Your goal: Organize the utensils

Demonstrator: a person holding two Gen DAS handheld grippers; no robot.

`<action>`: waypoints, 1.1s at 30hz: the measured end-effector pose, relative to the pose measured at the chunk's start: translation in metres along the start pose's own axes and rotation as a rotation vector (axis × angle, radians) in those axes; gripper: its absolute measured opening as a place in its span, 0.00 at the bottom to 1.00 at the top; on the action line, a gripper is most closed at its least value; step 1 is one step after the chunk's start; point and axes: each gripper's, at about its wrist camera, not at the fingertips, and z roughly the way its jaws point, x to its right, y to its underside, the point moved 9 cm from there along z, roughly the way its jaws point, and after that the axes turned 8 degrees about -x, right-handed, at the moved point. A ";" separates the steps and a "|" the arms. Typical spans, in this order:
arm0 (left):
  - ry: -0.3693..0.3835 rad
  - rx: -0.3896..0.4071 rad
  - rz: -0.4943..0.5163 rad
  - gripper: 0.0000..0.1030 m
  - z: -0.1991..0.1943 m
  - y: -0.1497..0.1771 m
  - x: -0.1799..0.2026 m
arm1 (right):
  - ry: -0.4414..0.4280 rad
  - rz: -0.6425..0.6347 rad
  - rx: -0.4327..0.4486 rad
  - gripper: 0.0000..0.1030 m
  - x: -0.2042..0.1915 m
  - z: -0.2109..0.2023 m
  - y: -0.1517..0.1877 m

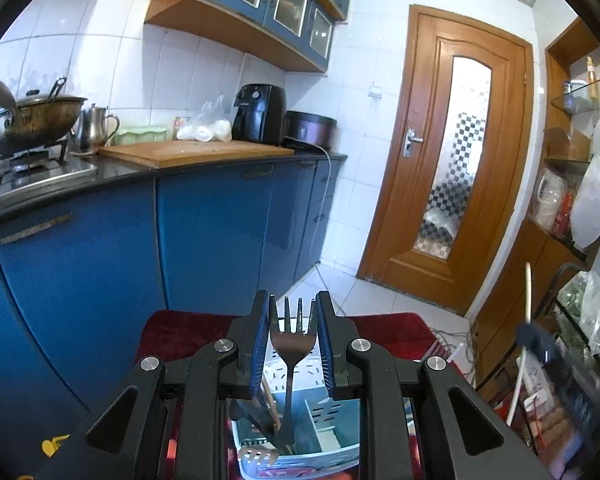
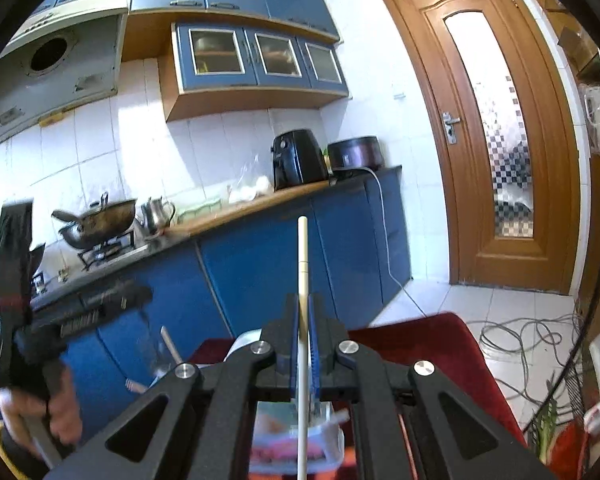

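The left claw sits low in the centre of its view, its blue pads apart with a fork standing between them, tines up. Whether the pads press on the fork's sides I cannot tell; there seems to be a narrow gap on each side. Below the claw, at the bottom of the frame, is a white plastic utensil caddy with slotted dividers. Its left compartment holds dark-handled utensils and what look like wooden chopsticks, and the fork's handle reaches down into it. The caddy rests on a red cloth.

The right claw is closed on a pale chopstick that rises straight up past its tips, in the centre of the frame. Beneath it lies a blurred clear plastic container.

Beyond the cloth's far edge there is open tiled floor up to the blue cabinets and the wooden door. Loose cables lie on the floor at the right.
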 end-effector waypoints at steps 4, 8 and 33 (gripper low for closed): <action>0.000 -0.018 -0.002 0.22 0.008 0.007 -0.003 | -0.004 0.006 0.042 0.06 -0.002 0.022 -0.014; 0.003 -0.028 -0.007 0.22 0.015 0.012 -0.007 | 0.015 0.007 0.078 0.06 -0.003 0.045 -0.022; 0.023 -0.028 0.016 0.42 -0.011 0.008 0.001 | -0.087 -0.041 -0.016 0.37 -0.024 0.031 -0.010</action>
